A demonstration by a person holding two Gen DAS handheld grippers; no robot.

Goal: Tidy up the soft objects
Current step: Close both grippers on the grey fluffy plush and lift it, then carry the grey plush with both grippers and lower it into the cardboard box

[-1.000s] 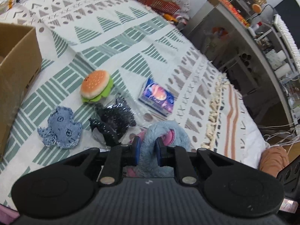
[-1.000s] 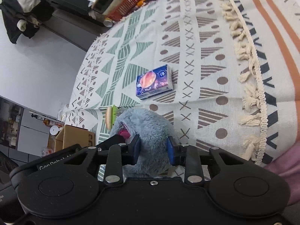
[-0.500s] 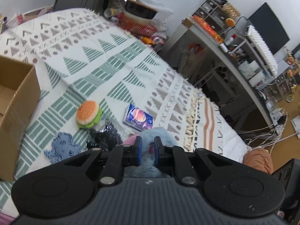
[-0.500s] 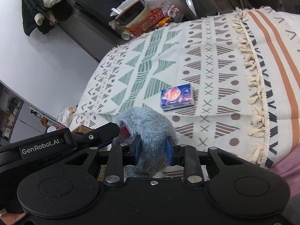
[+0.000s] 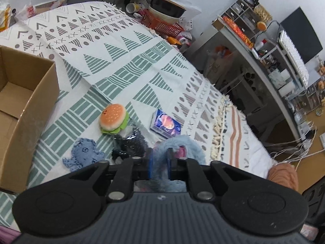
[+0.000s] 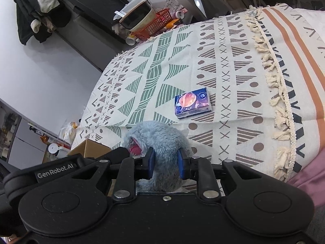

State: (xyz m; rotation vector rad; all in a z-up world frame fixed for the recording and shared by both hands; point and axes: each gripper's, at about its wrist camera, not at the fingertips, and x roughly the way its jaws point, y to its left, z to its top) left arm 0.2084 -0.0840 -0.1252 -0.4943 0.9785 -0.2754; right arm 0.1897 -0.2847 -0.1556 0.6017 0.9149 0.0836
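Both grippers, left (image 5: 159,162) and right (image 6: 165,162), clamp blue plush (image 6: 160,140). Box (image 5: 26,109), left of frame: visible part empty. Burger (image 5: 113,119), octopus (image 5: 83,150) unsorted.

We see a bed w/ patterned blanket (image 5: 126,61), tasselled fringe along one edge. On it: cardboard box (image 5: 26,109) at left, burger plush (image 5: 112,118), blue denim octopus (image 5: 84,152), black glittery item (image 5: 132,142) just beside burger, tissue pack (image 5: 165,123) near fringe.
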